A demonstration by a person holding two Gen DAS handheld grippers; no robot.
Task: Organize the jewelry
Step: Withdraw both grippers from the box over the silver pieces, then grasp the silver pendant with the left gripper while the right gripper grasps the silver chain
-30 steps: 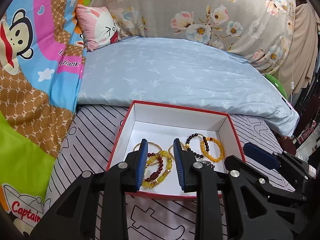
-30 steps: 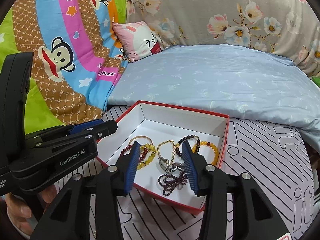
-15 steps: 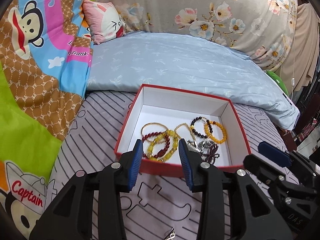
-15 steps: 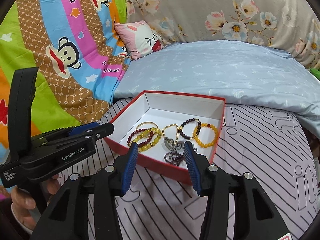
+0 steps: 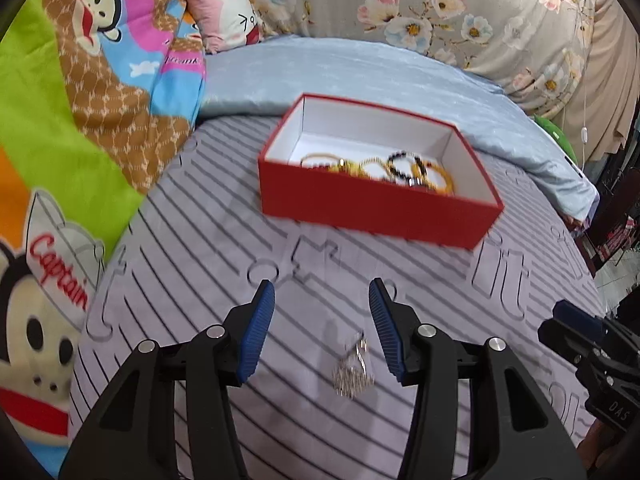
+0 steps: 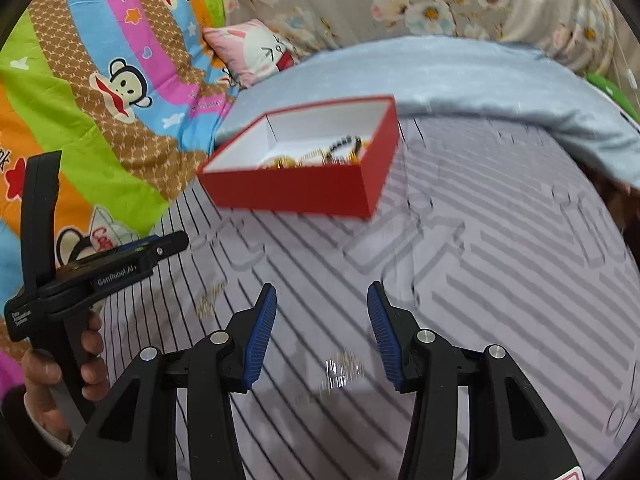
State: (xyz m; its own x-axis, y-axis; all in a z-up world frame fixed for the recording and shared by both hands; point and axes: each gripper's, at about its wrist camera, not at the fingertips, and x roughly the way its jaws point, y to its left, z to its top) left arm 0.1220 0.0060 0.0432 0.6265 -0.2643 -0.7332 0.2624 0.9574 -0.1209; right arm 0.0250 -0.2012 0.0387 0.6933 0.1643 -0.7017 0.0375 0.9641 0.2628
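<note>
- The bed [image 5: 200,240] is covered by a pale lilac sheet with dark stripes; a light blue quilt [image 5: 360,76] lies across it at 12 o'clock, and a cartoon monkey blanket [image 5: 80,92] runs along the side at 9 o'clock.
- The red box [image 5: 372,204], white inside, sits on the striped sheet toward 12 o'clock from both grippers, well apart from them, its far edge near the blue quilt.
- Inside the box lie beaded bracelets [image 5: 400,166]: yellow, gold and dark bead loops bunched against the near wall; the blur hides how many.
- The left gripper [image 5: 322,328] hangs over the sheet with its blue pads spread apart, holding nothing.
- The right gripper [image 6: 322,330] is likewise spread apart and holds nothing.
- A small silver chain piece [image 5: 354,368] lies loose on the sheet between the left gripper's pads, at about 6 o'clock from the box.
- A second glittering piece [image 6: 340,370] lies blurred between the right gripper's pads.
</note>
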